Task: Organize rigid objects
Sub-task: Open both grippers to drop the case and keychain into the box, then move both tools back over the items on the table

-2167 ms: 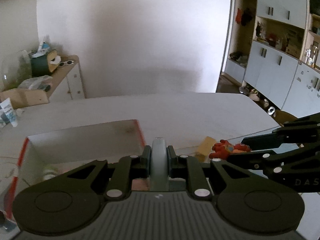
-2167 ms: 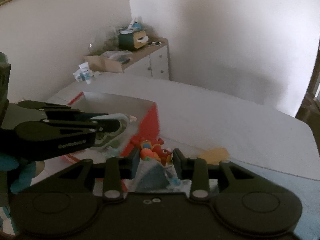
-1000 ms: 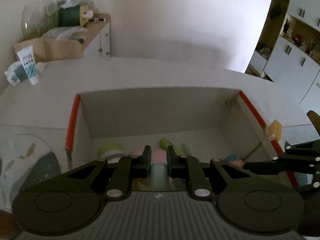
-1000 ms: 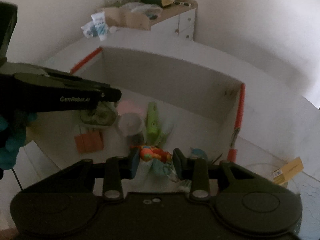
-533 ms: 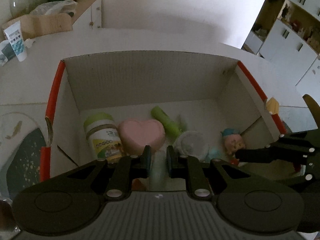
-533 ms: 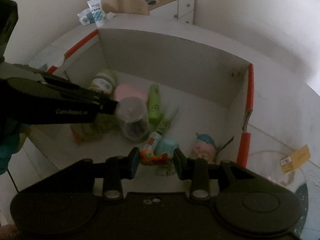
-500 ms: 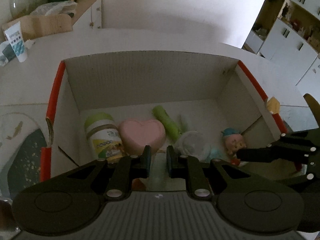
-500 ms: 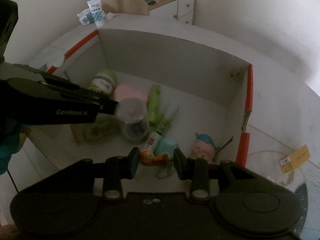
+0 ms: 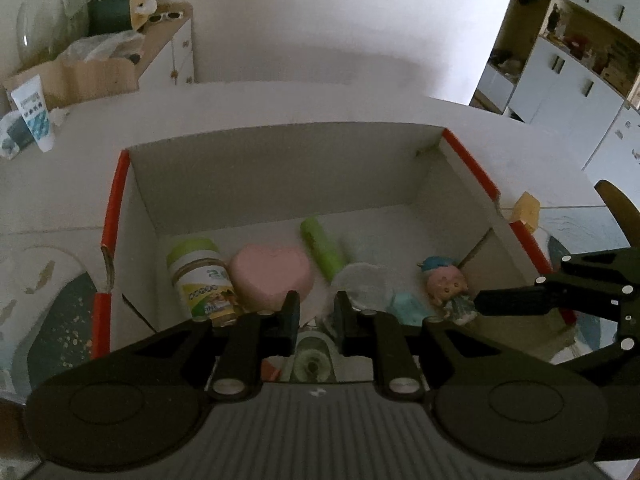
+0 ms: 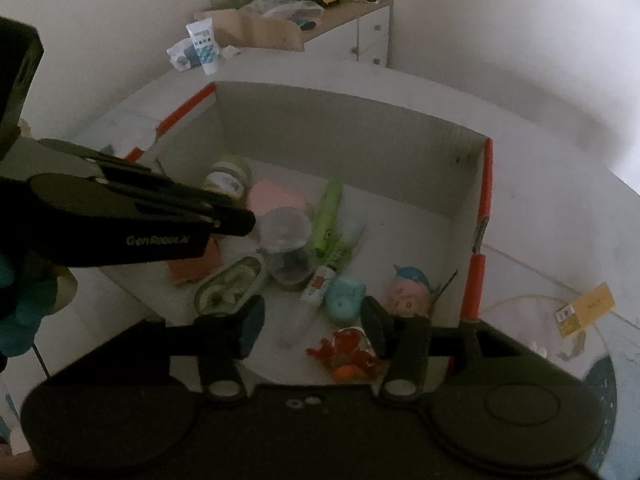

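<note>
My right fingers (image 10: 312,316) are spread wide and grip nothing. The red toy (image 10: 348,354) lies loose on the floor of the box (image 9: 280,168), just inside its near wall and close against my right-hand fingertip; I cannot tell whether they touch. My left fingers (image 9: 316,300) stand a narrow gap apart with nothing between them, hanging over the near left part of the box. Beneath them the pale green case (image 10: 230,288) rests flat on the box floor, near the front wall. Next to the case, further into the box, a clear jar with a frosted lid (image 10: 286,240) lies on its side, and an orange-brown card (image 10: 196,264) lies flat towards the box's left wall. In the middle of the box are a pink heart (image 9: 272,276) and a green tube (image 9: 322,250), the tube pointing towards the far wall. A bottle with a green cap (image 9: 200,276) sits by the left wall. Towards the right wall lie a teal piece (image 10: 345,292), a small white tube (image 10: 318,284) beside it, and a doll with a blue cap (image 9: 444,284) nearest that wall. The box stands on the white counter (image 9: 280,100), with a yellow tag (image 10: 586,308) on the counter outside its right wall.
</note>
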Motion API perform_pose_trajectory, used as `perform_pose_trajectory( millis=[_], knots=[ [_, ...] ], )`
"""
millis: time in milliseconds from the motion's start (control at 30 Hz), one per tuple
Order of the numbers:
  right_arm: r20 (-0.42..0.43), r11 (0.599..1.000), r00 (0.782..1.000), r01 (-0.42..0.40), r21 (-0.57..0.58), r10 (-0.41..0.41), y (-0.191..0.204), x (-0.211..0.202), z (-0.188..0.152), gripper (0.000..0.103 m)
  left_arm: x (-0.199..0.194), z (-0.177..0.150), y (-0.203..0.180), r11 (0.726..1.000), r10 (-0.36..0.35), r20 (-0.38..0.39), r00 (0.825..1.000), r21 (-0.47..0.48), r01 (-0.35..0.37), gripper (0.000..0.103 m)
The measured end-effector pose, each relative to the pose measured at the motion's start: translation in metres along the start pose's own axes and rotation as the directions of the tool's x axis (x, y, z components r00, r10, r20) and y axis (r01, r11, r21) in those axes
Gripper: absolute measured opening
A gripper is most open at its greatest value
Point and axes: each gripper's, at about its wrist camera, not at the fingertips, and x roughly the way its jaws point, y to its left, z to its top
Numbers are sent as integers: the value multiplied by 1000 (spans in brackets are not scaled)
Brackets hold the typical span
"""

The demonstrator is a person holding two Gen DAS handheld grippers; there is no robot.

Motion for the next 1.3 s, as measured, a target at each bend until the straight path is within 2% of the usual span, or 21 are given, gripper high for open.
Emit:
perform_pose_trajectory(
  millis=[100,200,233,333,467,533,600,767,933,1300],
  knots=[
    [22,1000,1000,-10,10,9,1,-10,-2,54,-9,-2,-4,1000,-3,25,1000,11,3,35],
    [47,1000,999,-22,19,21,2,-21,-4,63,-20,-3,-10,1000,3,60,998,30,-5,63],
    [57,999,998,-26,22,24,2,-26,-5,63,-24,-4,-13,999,4,74,997,36,-6,65],
    [79,999,996,-37,35,34,0,-39,-8,66,-33,-2,-19,999,-2,93,996,47,-2,65],
    [112,997,993,-43,62,35,-9,-59,-14,77,-44,-1,-31,997,-23,117,993,70,15,66],
    [128,996,991,-44,78,33,-15,-69,-17,81,-48,-1,-39,997,-28,130,991,76,18,76],
    [139,995,990,-44,91,31,-22,-77,-20,85,-52,-1,-45,997,-31,147,989,73,20,80],
    [174,992,984,-54,113,34,-45,-96,-33,99,-57,-1,-65,997,-20,171,985,73,8,83],
    [191,988,981,-66,137,39,-77,-115,-50,102,-54,-3,-91,997,-11,181,983,80,-4,84],
    [177,975,983,15,223,-55,-169,-131,-70,102,-35,0,-173,995,-31,180,983,102,13,84]
  ],
)
